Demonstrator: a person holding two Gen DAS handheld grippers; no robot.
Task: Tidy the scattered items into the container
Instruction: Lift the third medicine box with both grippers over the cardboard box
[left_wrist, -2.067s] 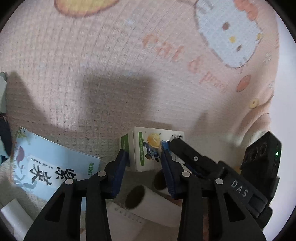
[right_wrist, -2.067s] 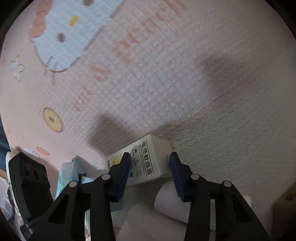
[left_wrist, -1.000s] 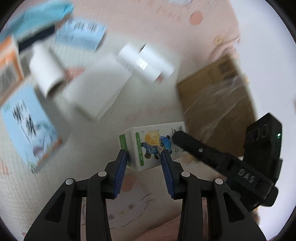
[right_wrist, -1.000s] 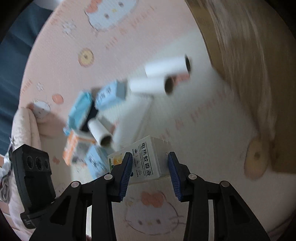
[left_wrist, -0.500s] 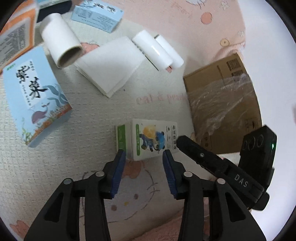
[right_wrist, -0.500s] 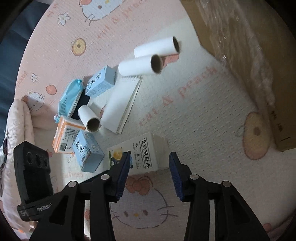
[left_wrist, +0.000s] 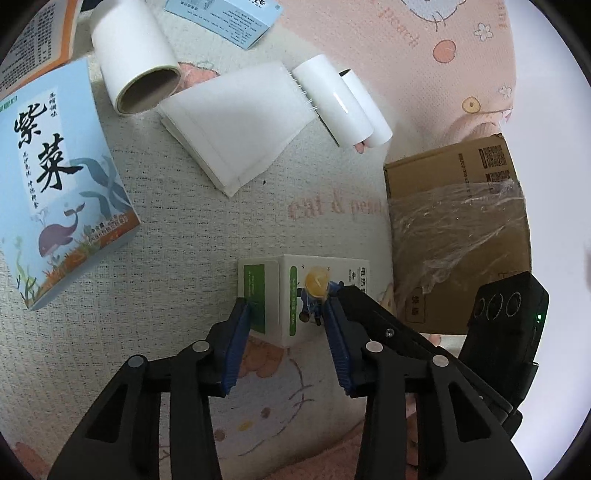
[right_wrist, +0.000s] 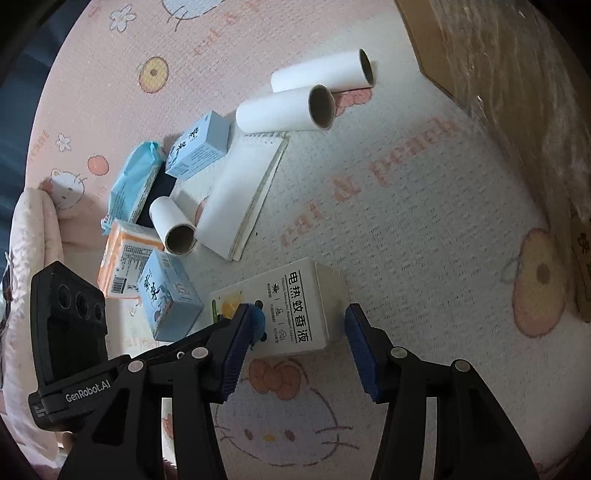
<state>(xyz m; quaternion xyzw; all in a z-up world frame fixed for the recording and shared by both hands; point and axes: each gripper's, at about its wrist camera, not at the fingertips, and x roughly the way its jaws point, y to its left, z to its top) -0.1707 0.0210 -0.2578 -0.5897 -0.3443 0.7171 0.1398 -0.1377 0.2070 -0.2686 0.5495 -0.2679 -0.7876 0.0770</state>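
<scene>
White-green box (right_wrist: 291, 310), printed 电热蚊香液, lies flat on the mat (right_wrist: 424, 229), long axis crosswise between both tongs; left gripper (left_wrist: 286, 345) and right gripper (right_wrist: 295, 349) straddle it, jaws apart.

"电热蚊香液" on white box (right_wrist: 295, 306), "紫菜" on blue box (left_wrist: 55, 177), "GenRobot.AI" on left gripper (right_wrist: 88, 393)

The cardboard box (right_wrist: 517, 92) runs off frame, and the orange packet (left_wrist: 33, 40) is cropped
</scene>
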